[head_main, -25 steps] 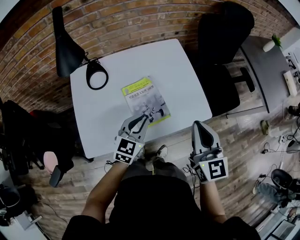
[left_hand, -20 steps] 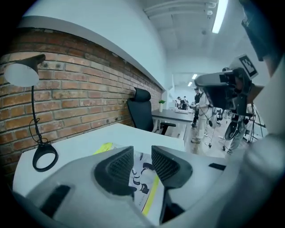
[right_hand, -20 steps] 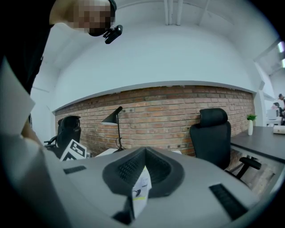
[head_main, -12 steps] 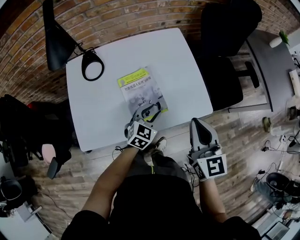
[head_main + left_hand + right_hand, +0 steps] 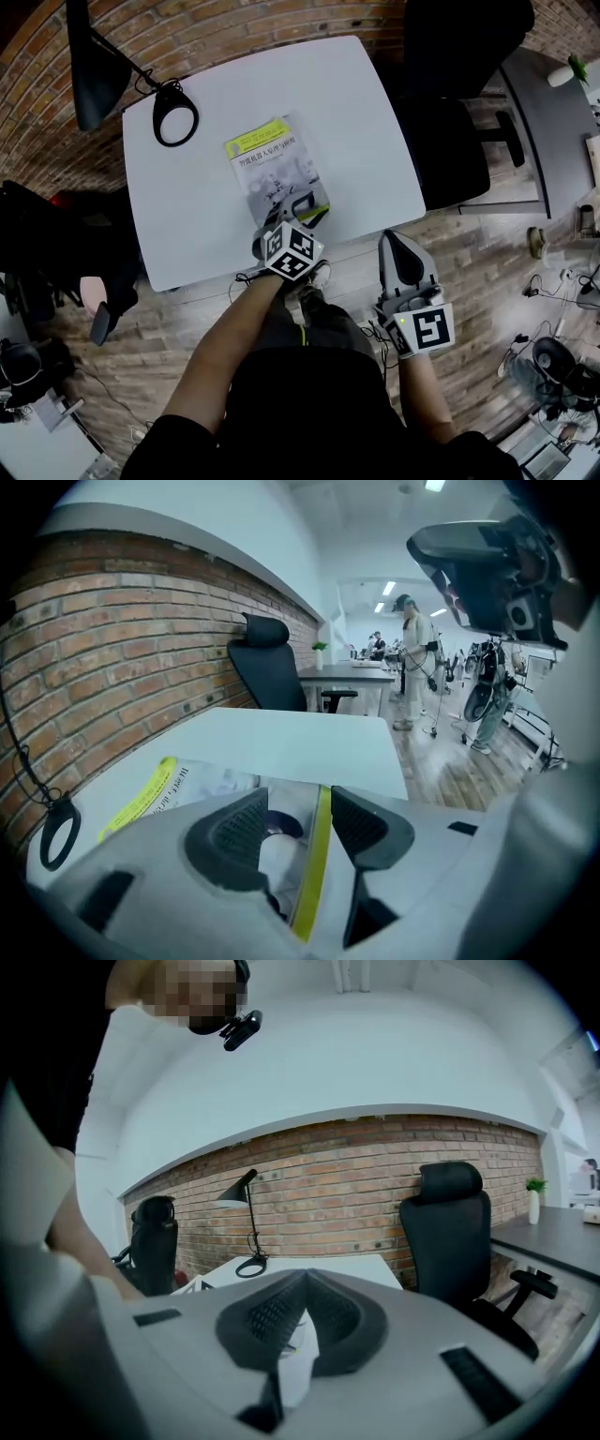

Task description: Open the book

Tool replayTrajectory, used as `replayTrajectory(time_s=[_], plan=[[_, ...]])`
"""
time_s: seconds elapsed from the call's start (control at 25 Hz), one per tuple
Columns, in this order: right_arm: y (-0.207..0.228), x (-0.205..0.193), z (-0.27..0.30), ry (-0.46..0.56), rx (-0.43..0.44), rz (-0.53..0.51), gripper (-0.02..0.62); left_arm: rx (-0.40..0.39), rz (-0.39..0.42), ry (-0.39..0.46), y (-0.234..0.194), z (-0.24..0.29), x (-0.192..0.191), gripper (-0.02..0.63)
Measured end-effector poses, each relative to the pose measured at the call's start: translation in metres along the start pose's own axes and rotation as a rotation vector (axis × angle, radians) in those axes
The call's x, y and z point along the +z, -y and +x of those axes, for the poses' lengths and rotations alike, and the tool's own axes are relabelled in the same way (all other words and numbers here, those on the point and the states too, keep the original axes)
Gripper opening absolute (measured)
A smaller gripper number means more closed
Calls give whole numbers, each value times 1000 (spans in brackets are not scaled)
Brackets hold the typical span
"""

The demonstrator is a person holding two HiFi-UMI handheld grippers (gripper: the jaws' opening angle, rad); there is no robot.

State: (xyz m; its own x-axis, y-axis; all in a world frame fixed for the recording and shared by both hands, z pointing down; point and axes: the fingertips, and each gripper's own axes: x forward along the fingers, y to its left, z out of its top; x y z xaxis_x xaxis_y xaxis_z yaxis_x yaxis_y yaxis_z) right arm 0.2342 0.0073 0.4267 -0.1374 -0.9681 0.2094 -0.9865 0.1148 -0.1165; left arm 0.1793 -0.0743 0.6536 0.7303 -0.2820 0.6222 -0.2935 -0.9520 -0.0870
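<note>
The book (image 5: pixel 270 167) lies shut, cover up, on the table (image 5: pixel 361 122) near its front edge, so all of the opening is left to do. My left gripper (image 5: pixel 302 208) is at the book's near corner. Its jaws have just been opening and stand apart, with the yellow cover edge showing between them and the pads not pressing it. My right gripper (image 5: pixel 405 251) hangs just off the table's front edge, jaws together on nothing. I see no container; only a lamp (image 5: pixel 92 80) shares the table.
</note>
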Motion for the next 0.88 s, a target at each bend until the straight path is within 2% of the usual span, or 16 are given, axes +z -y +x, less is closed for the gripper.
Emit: replayTrajectory(time_s=[0.24, 0.52, 0.68, 0.88], plan=[[8, -6, -1, -12, 7, 7, 11, -24, 32, -65, 9, 16, -8, 272], [20, -11, -1, -16, 7, 0, 11, -13, 109, -160, 7, 28, -24, 273], [20, -10, 3, -8, 13, 9, 11, -18, 91, -156, 4, 29, -26, 265], [23, -19, 2, -26, 28, 4, 11, -62, 43, -129, 5, 26, -24, 250]])
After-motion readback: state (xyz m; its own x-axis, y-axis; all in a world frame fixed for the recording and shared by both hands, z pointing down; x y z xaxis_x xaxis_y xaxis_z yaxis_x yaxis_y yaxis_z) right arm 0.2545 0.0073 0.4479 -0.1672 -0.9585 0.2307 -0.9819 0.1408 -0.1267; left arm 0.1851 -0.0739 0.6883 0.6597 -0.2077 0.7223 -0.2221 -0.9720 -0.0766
